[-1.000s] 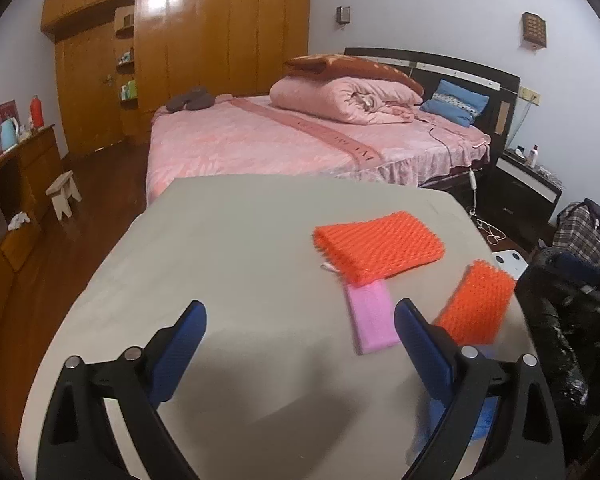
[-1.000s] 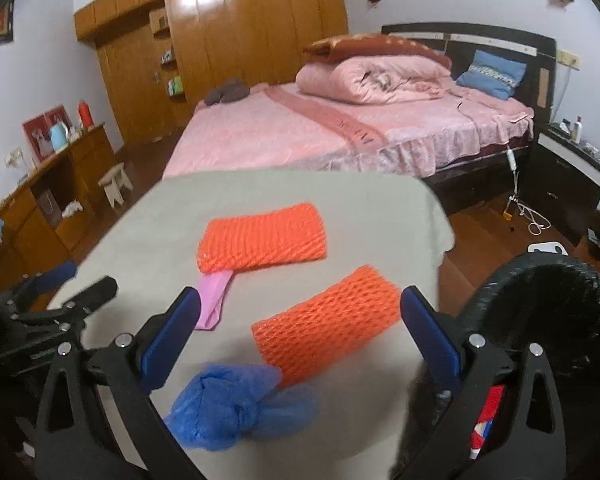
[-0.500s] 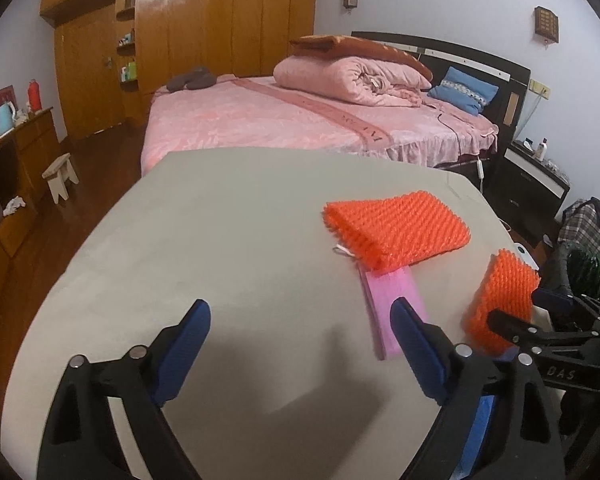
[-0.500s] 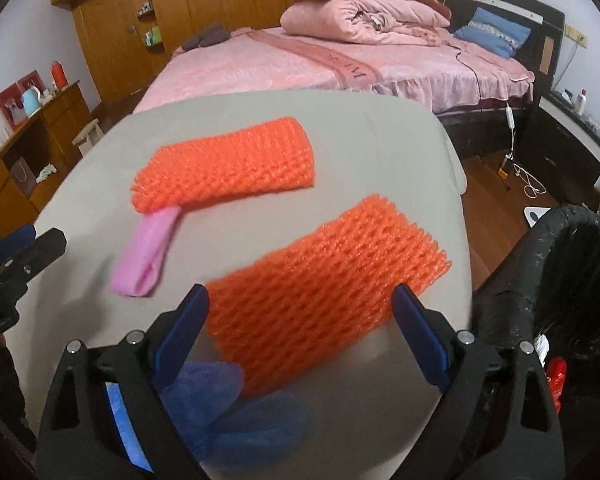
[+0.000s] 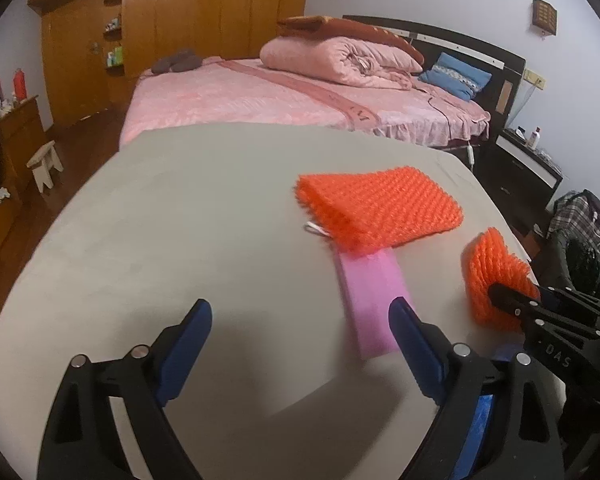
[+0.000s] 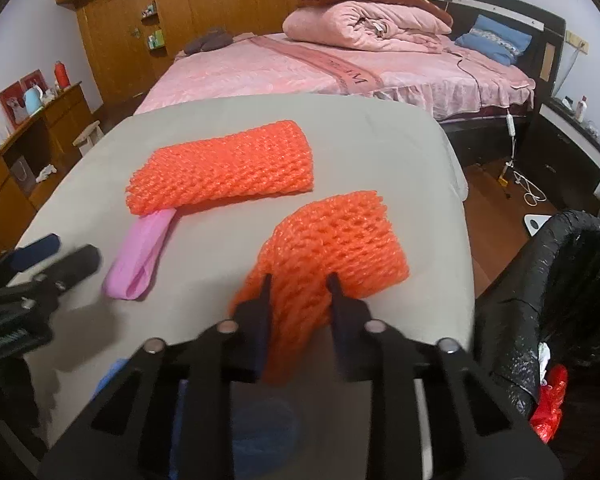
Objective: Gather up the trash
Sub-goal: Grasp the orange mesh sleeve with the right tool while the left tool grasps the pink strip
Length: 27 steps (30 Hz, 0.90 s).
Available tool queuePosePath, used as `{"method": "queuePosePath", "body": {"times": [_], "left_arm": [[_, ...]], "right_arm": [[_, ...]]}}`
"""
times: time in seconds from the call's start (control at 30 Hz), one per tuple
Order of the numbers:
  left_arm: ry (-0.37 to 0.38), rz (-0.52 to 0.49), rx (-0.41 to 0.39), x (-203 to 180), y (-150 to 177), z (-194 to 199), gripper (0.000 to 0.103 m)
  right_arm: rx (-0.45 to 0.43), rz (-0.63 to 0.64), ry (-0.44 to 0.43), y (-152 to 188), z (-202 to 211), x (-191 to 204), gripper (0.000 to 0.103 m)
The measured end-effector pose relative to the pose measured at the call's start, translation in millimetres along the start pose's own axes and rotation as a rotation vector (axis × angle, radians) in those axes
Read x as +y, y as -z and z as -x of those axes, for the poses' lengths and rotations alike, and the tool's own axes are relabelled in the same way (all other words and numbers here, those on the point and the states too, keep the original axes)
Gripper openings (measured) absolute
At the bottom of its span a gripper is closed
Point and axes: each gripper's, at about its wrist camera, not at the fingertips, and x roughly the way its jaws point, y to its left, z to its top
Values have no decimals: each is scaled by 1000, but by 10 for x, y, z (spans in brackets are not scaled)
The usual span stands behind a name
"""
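Two orange foam nets lie on the grey-covered table (image 6: pixel 380 140). My right gripper (image 6: pixel 300 280) is closing on the near net (image 6: pixel 340 240), which is pinched and bunched between its pads; this net (image 5: pixel 492 272) also shows at the right in the left wrist view. The far net (image 6: pixel 224 168) lies flat over one end of a pink wrapper (image 6: pixel 140 252). My left gripper (image 5: pixel 300 316) is open just above the table, holding nothing, with the pink wrapper (image 5: pixel 372 292) just inside its right finger. A crumpled blue bag (image 6: pixel 260 420) lies mostly hidden under my right gripper.
A bin lined with a black bag (image 6: pixel 560 280) stands right of the table and holds red scrap (image 6: pixel 550 404). Beyond the table is a pink bed (image 6: pixel 300 68), with a wooden dresser (image 6: pixel 32 152) and stool (image 5: pixel 46 164) on the left.
My right gripper dropped onto the near orange net and went from wide open to squeezing it. The left gripper sank lower and closer to the pink wrapper, still open.
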Motion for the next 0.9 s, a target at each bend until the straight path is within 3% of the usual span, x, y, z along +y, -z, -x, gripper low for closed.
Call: {"method": "queuePosePath", "body": {"times": [0.2, 0.4, 0.47, 0.5, 0.53, 0.73, 0.9], "left_arm": [[27, -16, 27, -88, -2, -98, 85], [61, -33, 79, -187, -9, -253, 66], [81, -49, 77, -233, -20, -258, 47], [93, -55, 78, -250, -15, -256, 30], [123, -61, 84, -271, -14, -262, 20], [133, -55, 58, -273, -18, -146, 6], [119, -61, 52, -227, -21, 89, 5]], "right_arm": [[-33, -33, -9, -69, 113, -94, 22], [-28, -43, -14, -105, 140, -142, 22], [-27, -44, -15, -102, 143, -143, 22], [-26, -48, -19, -105, 145, -149, 22], [-26, -51, -22, -108, 155, -150, 22], [-42, -47, -34, -121, 243, -140, 22], [-57, -54, -44, -130, 372, -150, 22]]}}
